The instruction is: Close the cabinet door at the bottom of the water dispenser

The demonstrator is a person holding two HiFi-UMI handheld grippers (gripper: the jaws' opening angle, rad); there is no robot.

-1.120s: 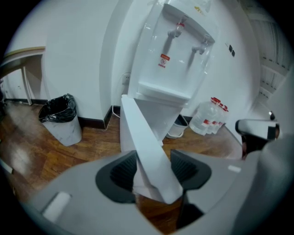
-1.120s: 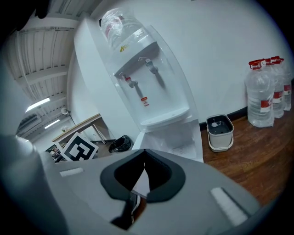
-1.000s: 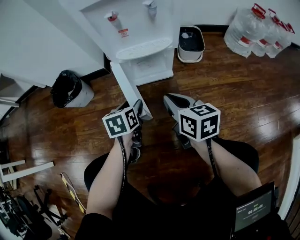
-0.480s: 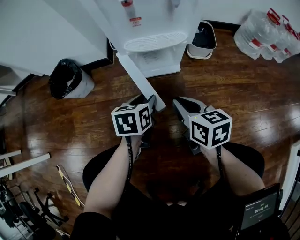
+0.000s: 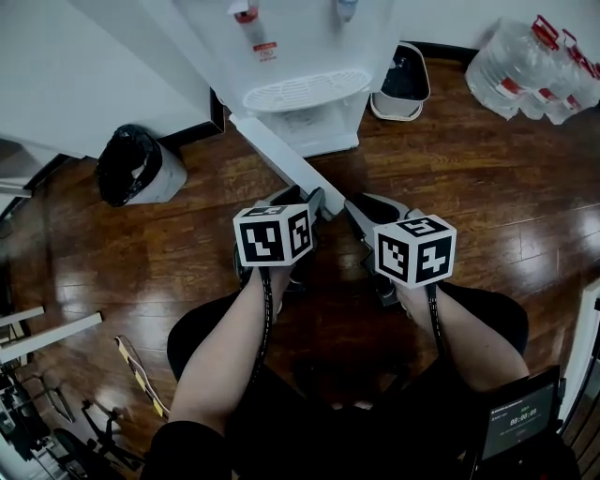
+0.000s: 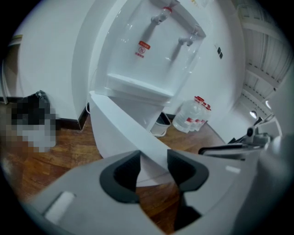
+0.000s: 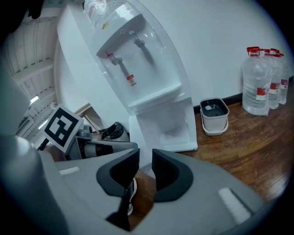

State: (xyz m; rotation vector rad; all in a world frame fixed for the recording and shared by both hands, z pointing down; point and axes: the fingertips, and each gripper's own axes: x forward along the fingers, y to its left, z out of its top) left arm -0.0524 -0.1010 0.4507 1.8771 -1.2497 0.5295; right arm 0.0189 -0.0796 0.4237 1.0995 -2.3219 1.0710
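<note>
White water dispenser [image 5: 300,42] against the wall on a dark wooden floor [image 5: 469,187], with a red-tipped tap [image 5: 246,13] and a second tap [image 5: 345,7] over a slotted drip tray [image 5: 305,91]; below the red tap a small red-and-white sticker [image 5: 265,52], print too small to read; at the bottom, cabinet door [image 5: 279,159] wide open, swung out from the left side of the open compartment [image 5: 314,129] and reaching toward the person; left gripper [image 6: 154,160] at the door's free end, fingers [image 6: 123,176] parting, the door's edge between them and, in the left gripper view, meeting both pads; right gripper [image 7: 145,158] just beside it and clear of the door, fingers [image 7: 169,176] parting by a narrow gap, nothing between them but floor beyond; on each gripper a cube of black-and-white square markers, no lettering; right of the dispenser a small white pail [image 5: 403,80] with a dark inside; farther right clear water jugs [image 5: 525,61] with red caps and red-and-white labels, wording unreadable; left of the dispenser a bin lined with a black bag [image 5: 131,173]; at the lower right a small screen [image 5: 511,420] showing pale digits, too small to make out.
</note>
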